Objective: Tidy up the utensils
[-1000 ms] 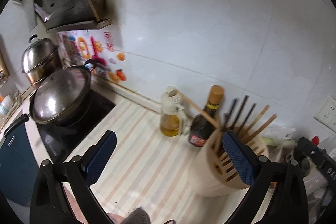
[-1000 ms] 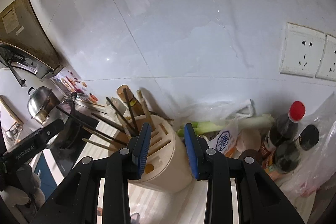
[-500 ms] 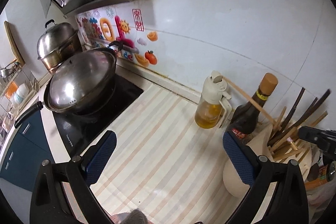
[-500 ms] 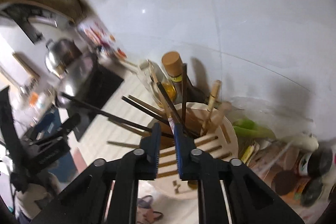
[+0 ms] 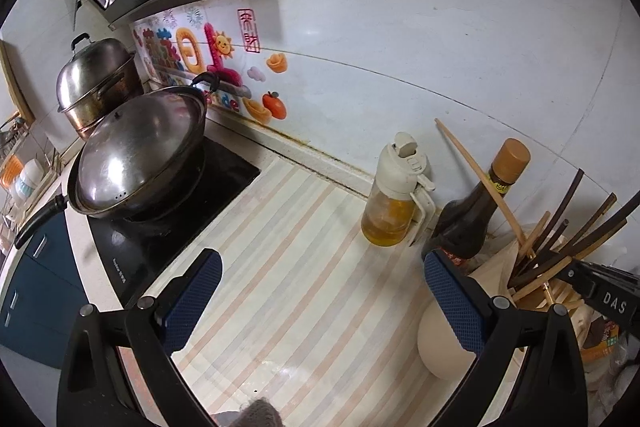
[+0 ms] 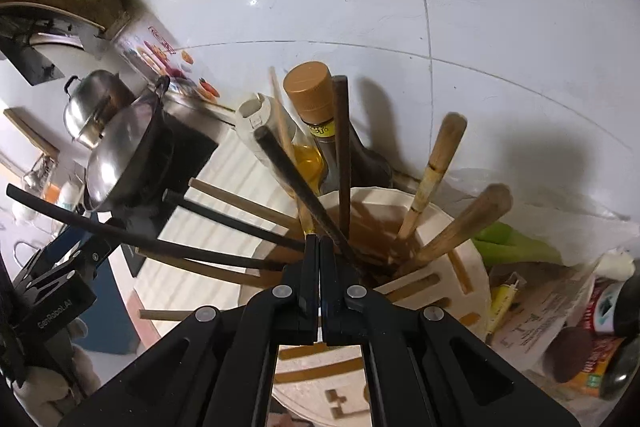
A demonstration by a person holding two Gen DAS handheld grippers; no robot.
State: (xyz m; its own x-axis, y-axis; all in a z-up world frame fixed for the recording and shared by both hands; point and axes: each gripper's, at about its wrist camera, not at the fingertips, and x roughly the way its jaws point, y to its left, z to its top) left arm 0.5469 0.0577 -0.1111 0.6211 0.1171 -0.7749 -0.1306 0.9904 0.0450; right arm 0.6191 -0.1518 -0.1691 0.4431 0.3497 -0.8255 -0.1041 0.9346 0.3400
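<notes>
Now the right gripper (image 6: 320, 247), jaws pressed together seemingly on one chopstick, hovers over the cream utensil holder (image 6: 452, 227) far right, likely mid-sorting, while the left gripper (image 5: 322, 291) waits, jaws apart.

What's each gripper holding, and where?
Left gripper: open, nothing. Right gripper: shut among the chopsticks at the holder mouth; whether it pinches one cannot be told.
</notes>
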